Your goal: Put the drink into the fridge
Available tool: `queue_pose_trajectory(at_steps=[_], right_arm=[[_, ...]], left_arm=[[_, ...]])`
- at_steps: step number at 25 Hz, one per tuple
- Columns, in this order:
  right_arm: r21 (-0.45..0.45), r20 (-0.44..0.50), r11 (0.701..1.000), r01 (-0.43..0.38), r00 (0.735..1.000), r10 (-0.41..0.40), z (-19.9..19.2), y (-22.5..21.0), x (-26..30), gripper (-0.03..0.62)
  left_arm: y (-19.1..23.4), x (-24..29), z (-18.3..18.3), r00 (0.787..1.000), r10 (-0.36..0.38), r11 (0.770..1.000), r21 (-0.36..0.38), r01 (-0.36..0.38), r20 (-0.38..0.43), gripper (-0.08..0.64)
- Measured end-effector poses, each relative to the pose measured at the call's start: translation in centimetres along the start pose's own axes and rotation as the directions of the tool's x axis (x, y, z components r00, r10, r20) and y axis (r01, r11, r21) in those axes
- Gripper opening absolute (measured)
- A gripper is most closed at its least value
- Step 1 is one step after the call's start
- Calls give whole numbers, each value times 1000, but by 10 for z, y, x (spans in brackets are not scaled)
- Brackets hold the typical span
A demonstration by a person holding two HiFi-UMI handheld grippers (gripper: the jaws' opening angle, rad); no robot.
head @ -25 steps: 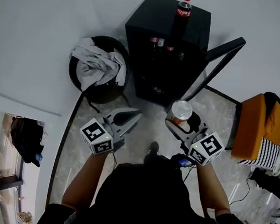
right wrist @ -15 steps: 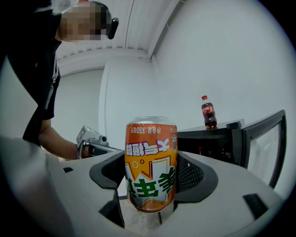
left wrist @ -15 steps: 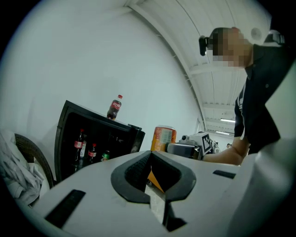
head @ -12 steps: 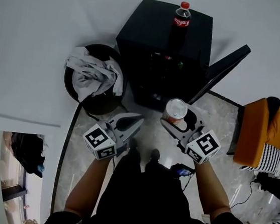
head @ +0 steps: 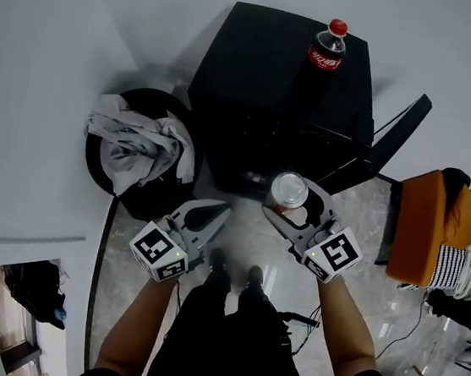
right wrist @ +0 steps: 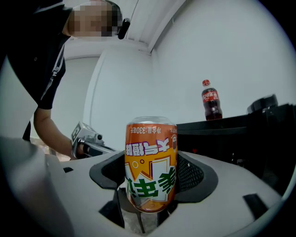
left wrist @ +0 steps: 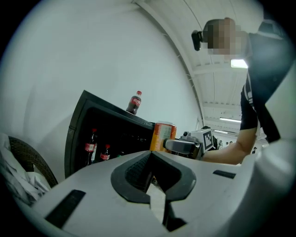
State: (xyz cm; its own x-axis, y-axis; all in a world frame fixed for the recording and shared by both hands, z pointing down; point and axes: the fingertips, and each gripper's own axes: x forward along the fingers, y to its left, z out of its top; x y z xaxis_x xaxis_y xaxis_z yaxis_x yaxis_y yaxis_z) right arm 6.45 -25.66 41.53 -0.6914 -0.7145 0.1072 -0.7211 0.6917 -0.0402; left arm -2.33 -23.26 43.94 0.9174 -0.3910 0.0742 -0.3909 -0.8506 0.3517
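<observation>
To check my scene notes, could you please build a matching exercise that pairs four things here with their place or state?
Things
1. orange drink can
2. cola bottle
3. grey cloth
4. left gripper

Place or state
A. draped over the round black bin
B. fingers together, holding nothing
C. clamped in the right gripper
D. standing on top of the black fridge

Pairs: 1-C, 2-D, 3-A, 4-B
</observation>
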Motion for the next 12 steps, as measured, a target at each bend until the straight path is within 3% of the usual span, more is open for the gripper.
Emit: queue_pose_trajectory(at_steps=[12], right_arm=[[-2,17,1000,26,1000,-26,-76,-55,76,336]], left_arm=[[77,50,-56,1000,1,1000,15,0,-21,12]])
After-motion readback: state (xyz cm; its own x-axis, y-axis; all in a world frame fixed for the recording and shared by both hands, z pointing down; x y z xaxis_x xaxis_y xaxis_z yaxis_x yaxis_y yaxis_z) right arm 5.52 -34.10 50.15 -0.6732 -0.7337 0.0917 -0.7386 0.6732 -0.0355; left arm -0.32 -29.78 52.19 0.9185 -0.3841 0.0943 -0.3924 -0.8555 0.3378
